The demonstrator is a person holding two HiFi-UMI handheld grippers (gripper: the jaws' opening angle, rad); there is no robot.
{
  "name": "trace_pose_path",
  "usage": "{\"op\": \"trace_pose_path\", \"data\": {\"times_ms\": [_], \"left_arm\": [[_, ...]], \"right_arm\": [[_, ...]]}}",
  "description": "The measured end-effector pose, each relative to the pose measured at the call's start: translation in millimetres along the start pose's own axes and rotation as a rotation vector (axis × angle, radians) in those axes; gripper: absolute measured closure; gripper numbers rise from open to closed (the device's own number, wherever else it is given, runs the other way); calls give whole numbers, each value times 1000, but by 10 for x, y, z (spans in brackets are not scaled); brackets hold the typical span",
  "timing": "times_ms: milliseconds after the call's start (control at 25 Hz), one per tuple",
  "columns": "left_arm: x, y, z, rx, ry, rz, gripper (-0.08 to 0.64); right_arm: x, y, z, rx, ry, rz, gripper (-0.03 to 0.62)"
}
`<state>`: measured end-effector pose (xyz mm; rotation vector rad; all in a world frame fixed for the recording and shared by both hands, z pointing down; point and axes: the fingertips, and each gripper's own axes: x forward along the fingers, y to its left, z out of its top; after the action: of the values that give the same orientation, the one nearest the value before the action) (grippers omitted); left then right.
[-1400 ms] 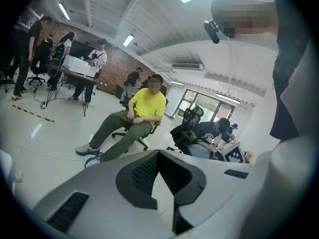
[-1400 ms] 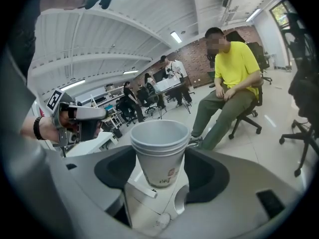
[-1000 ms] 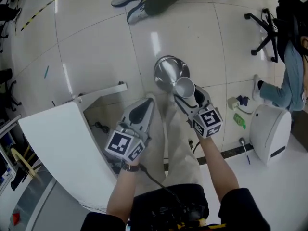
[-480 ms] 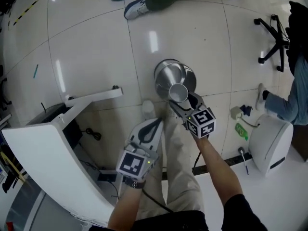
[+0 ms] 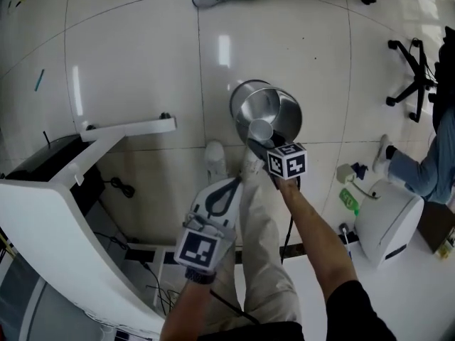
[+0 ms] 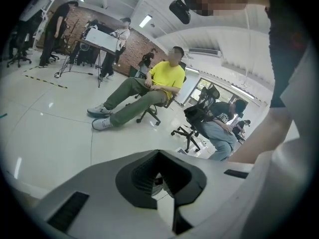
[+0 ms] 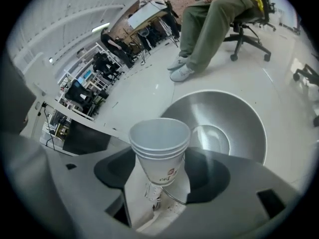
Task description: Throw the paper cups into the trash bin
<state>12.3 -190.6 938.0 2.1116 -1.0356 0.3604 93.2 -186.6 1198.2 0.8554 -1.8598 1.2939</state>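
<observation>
A round shiny metal trash bin [image 5: 274, 109] stands on the white tiled floor, and its open mouth [image 7: 227, 126] shows empty. My right gripper [image 5: 259, 142] is shut on a nested stack of white paper cups [image 5: 261, 129], held upright over the bin's near rim. In the right gripper view the cups [image 7: 159, 151] stick up between the jaws of the right gripper [image 7: 160, 185]. My left gripper [image 5: 219, 199] hangs lower, over my trouser leg, with its jaws together and nothing in them. The left gripper view shows that same left gripper [image 6: 159, 180] aimed across the room.
A white desk [image 5: 64, 212] with a white foot [image 5: 128, 128] fills the left side. At the right are a white rounded device [image 5: 380, 222], small items on the floor [image 5: 350, 190] and an office chair base [image 5: 412, 69]. A seated person in a yellow shirt [image 6: 152, 88] is beyond.
My right gripper has carried the cups forward, from short of the bin to over its near rim. The left gripper has dropped back toward my body.
</observation>
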Motion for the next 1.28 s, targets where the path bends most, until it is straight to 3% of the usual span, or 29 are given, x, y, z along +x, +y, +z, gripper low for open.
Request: {"op": "trace_pose_path", "data": {"times_ms": [240,480,760,880,1000,1080,1160,1280], "left_arm": [[-129,238,-169,-54,-8,42,558],[-262,383,-245,-82,-1,69,558],[-252,544,-146,-99,-19,88,558],[-237,546,-108,-94,-23,84,558],[-240,510,-80,-86,-25,74,558],[-246,445,-38,-68,-21,60,558],[-261,352,52,-49,-13,49,558],[-310,207,278,4,-14,32,558]], "right_arm": [[410,-300,-306,72,207,-39,270],[592,-349,-485,-1,370,-92,278],[648,-391,-536,210,421,-12,259],[565,-361,-548,201,400,7,253],[430,-248,-539,210,316,19,253],[249,-155,-523,222,229,7,256],[-74,-35,-424,213,110,-24,332],[-725,258,-162,133,-70,-80,355]]}}
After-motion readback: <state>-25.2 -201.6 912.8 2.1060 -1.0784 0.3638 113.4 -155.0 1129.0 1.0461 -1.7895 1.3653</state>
